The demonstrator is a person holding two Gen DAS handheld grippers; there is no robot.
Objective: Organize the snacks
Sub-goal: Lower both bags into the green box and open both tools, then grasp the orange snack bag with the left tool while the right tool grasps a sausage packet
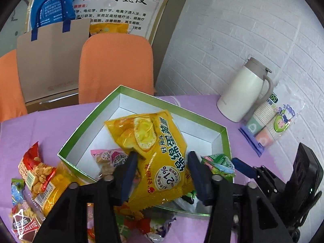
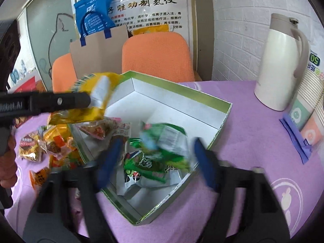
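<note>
- My left claw point(image 1: 162, 169) clenched the yellow packet point(image 1: 154, 151) above the box point(image 1: 141, 95).
- My right claw point(image 2: 158, 162) was released over the green packet point(image 2: 160, 151), which lay inside the box on the counter point(image 2: 253, 131).

Table covered with a lilac cloth point(image 2: 253, 125). Resting on it: an open green-rimmed box point(image 2: 178, 93) at centre; loose snack packets point(image 1: 34, 174) beside the box's left side; a white thermal jug point(image 1: 243, 91) at far right; just beside it, a bagged stack of paper cups point(image 1: 267, 125).
</note>
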